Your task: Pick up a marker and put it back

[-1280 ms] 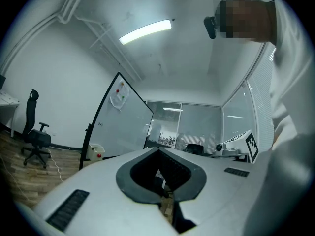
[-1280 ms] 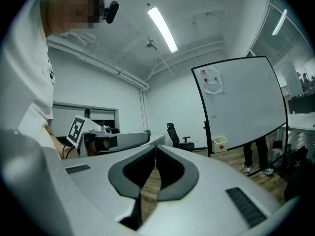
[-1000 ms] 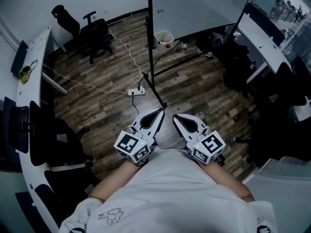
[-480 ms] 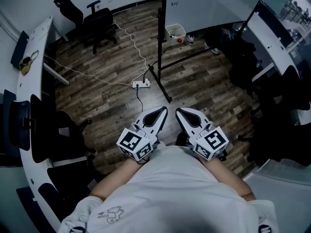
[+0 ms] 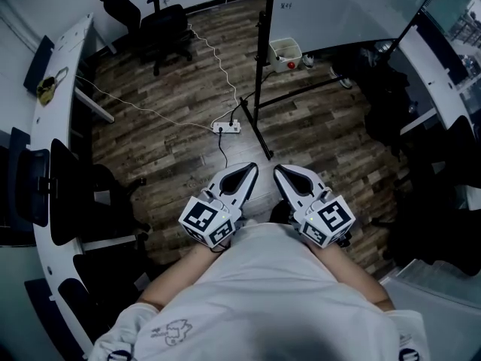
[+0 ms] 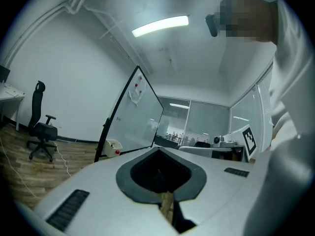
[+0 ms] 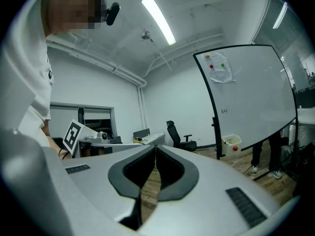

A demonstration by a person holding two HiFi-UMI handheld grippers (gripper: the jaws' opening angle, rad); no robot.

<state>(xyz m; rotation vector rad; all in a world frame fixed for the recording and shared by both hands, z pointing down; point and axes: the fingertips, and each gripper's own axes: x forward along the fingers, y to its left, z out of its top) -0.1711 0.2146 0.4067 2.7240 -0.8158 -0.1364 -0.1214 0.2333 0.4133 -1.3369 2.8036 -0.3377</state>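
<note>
**Both grippers idle at the waist, no marker in reach**

The left gripper (image 5: 242,177) and the right gripper (image 5: 289,179) sit side by side at lower centre of the head view, drawn in against the person's white shirt (image 5: 263,299). Each has its jaws pressed together with nothing between them, as the left gripper view and right gripper view confirm. Holding them low and tucked in reads as a carrying posture for walking, not reaching.

No marker can be made out in any view. The likeliest place for it is the whiteboard (image 5: 338,6) at upper centre, or the small white box (image 5: 285,53) at its foot, which holds something red; that is a guess.

The board stands well apart from the grippers. Between them on the wooden floor (image 5: 165,119) lie the stand's dark leg (image 5: 261,138), a power strip (image 5: 228,127) and its white cable (image 5: 218,62), all worth stepping around. An office chair (image 5: 161,25) stands at upper left, and a curved white counter (image 5: 56,149) runs down the left edge.
</note>
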